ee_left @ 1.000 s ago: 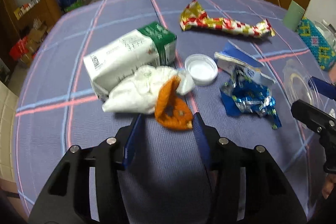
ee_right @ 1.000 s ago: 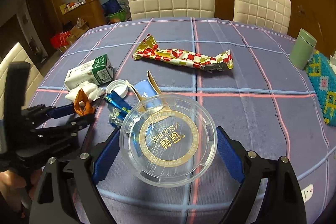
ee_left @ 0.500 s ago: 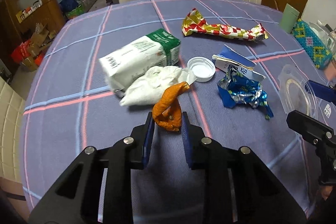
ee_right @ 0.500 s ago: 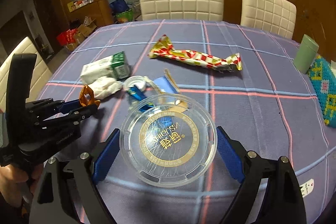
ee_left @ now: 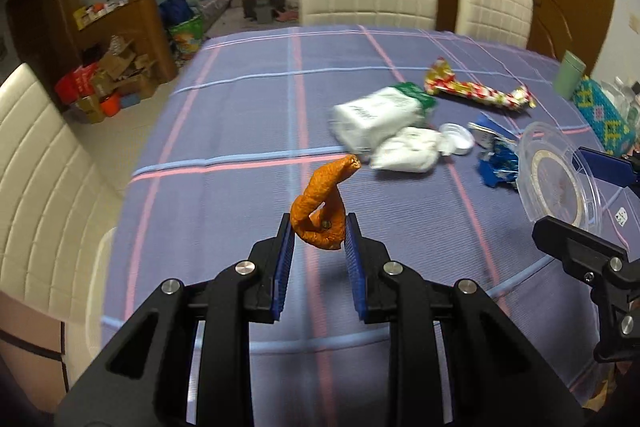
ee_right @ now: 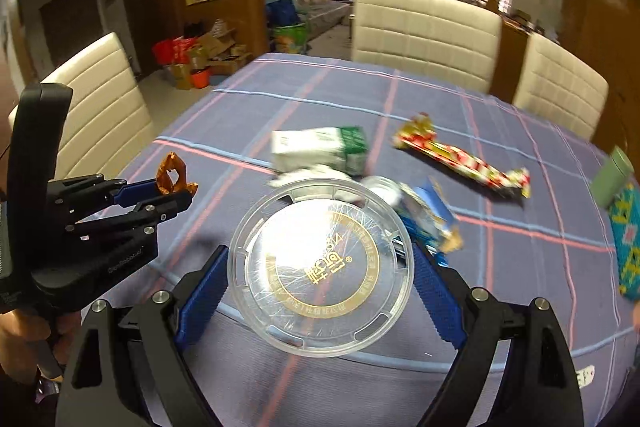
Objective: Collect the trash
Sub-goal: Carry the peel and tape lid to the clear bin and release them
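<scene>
1. The orange peel (ee_left: 322,207) is now held clear above the desk (ee_left: 240,131), whereas a second ago it lay on the cloth against the white crumpled tissue (ee_left: 408,149); it is pinched between the blue pads of the left gripper (ee_left: 319,233), with its curled end rising above the fingertips.
2. The left gripper has been lifted and swung to the left since the earlier frame, so the remaining trash is now seen to the right and farther off in the left wrist view.
3. The right gripper (ee_right: 320,263) is held as before, closed on the clear plastic lid (ee_right: 320,267) at its two opposite edges; the lid is kept above the desk, and nothing is seen resting in it.
4. The milk carton (ee_right: 320,147) is left lying on its side on the desk, with the tissue touching its near side.
5. The small white cap (ee_left: 456,143) is seen just beside the tissue, and the blue foil wrapper (ee_left: 496,163) lies near it, partly hidden behind the lid.
6. The red and gold wrapper (ee_right: 460,157) is stretched out farther back, apart from the other pieces.
7. A green cup (ee_left: 570,75) is stood near the desk's right edge.
</scene>
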`<action>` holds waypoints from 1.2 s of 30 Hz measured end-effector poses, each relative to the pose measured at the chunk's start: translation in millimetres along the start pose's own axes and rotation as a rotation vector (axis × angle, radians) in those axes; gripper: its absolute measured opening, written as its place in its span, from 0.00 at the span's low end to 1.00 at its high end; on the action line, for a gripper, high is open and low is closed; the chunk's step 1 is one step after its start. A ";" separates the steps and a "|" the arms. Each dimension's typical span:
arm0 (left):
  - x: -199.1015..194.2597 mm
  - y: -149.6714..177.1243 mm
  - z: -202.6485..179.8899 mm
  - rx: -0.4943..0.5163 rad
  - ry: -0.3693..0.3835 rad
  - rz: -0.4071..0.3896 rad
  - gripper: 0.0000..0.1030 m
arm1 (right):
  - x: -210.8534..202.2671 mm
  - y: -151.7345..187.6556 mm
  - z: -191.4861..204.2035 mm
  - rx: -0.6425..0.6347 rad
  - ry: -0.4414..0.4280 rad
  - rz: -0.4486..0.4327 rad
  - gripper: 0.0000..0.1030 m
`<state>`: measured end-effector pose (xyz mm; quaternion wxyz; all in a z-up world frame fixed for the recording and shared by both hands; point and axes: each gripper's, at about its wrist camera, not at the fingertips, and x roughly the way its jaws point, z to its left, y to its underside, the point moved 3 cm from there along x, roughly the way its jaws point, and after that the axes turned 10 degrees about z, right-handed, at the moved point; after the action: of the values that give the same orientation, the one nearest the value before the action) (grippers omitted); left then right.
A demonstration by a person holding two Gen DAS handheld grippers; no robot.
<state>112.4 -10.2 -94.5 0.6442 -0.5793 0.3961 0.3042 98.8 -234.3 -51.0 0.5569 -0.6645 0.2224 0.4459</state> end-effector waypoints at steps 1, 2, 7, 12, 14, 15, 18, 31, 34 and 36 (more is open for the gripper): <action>-1.5 1.3 7.0 -0.010 -0.005 -0.002 0.26 | 2.3 -4.4 9.1 -0.016 -0.007 0.001 0.83; -3.9 4.3 18.1 -0.025 -0.011 -0.005 0.26 | 4.6 -7.6 15.4 -0.027 -0.013 0.001 0.83; -9.1 18.7 68.1 -0.089 -0.051 -0.002 0.26 | 21.7 -31.8 62.8 -0.102 -0.059 0.003 0.83; -12.7 37.9 119.2 -0.144 -0.114 0.008 0.26 | 41.0 -50.2 110.7 -0.175 -0.113 0.009 0.83; -14.9 45.6 137.1 -0.163 -0.138 0.010 0.26 | 47.5 -55.8 130.2 -0.207 -0.125 0.010 0.83; -16.6 50.1 148.3 -0.176 -0.153 0.010 0.26 | 51.9 -60.1 142.5 -0.229 -0.132 0.010 0.83; -21.0 60.1 175.2 -0.218 -0.189 0.012 0.26 | 60.7 -70.3 165.9 -0.266 -0.154 0.009 0.83; -30.7 85.6 255.5 -0.358 -0.285 0.015 0.26 | 76.9 -101.2 233.9 -0.369 -0.206 -0.025 0.83; -23.8 86.0 268.2 -0.376 -0.291 0.031 0.26 | 81.4 -105.3 239.6 -0.379 -0.211 -0.025 0.83; -17.7 86.4 275.7 -0.386 -0.290 0.041 0.26 | 86.1 -108.3 242.7 -0.382 -0.210 -0.021 0.83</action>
<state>73.6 275.6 -118.8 0.5656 -0.6338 0.2455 0.4671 144.3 41.2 -60.3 0.4456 -0.7102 0.0678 0.5408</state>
